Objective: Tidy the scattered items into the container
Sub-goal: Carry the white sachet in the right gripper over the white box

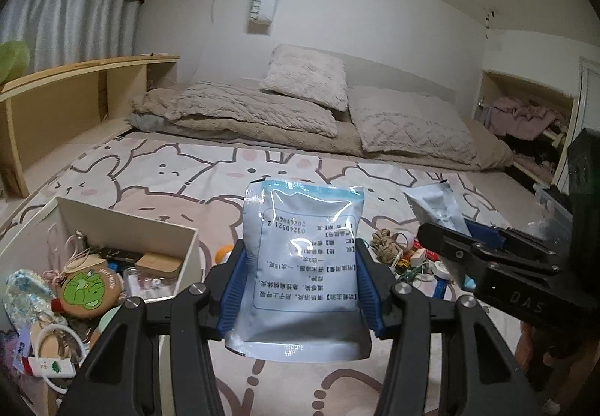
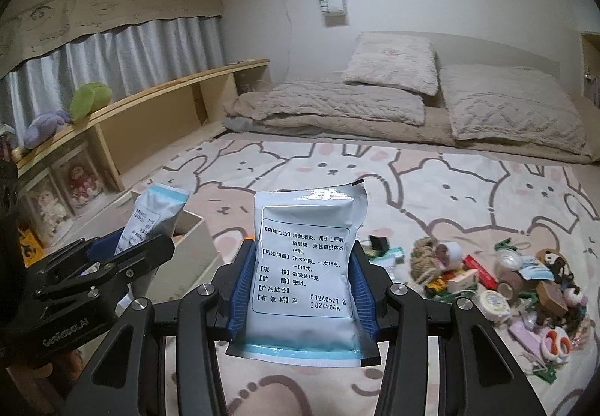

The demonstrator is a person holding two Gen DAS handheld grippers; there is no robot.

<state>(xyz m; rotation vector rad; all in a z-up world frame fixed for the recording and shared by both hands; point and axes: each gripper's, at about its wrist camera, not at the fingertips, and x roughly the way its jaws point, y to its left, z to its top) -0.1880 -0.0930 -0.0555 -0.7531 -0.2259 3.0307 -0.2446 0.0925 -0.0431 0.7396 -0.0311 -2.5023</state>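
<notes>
Bare bedsheet [image 2: 431, 191] ahead, clutter pile [image 2: 506, 281] right (dense), box [image 1: 123, 228] left

Two printed sachets: one [image 1: 303, 266], another [image 2: 305, 266]. Two grippers: left gripper [image 1: 300, 288], right gripper [image 2: 300, 288]. One open box [image 1: 123, 228]. Two pillows [image 2: 392, 61]. One heap of small clutter [image 2: 506, 277].

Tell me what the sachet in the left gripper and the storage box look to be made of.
Sachet: seemingly laminated foil or plastic film, glossy; light glares off its front, and the seams are flat and crimped.
Storage box: probably painted board or thick card, matte cream; the walls are stiff, flat and straight-edged. The view can't settle which.
</notes>
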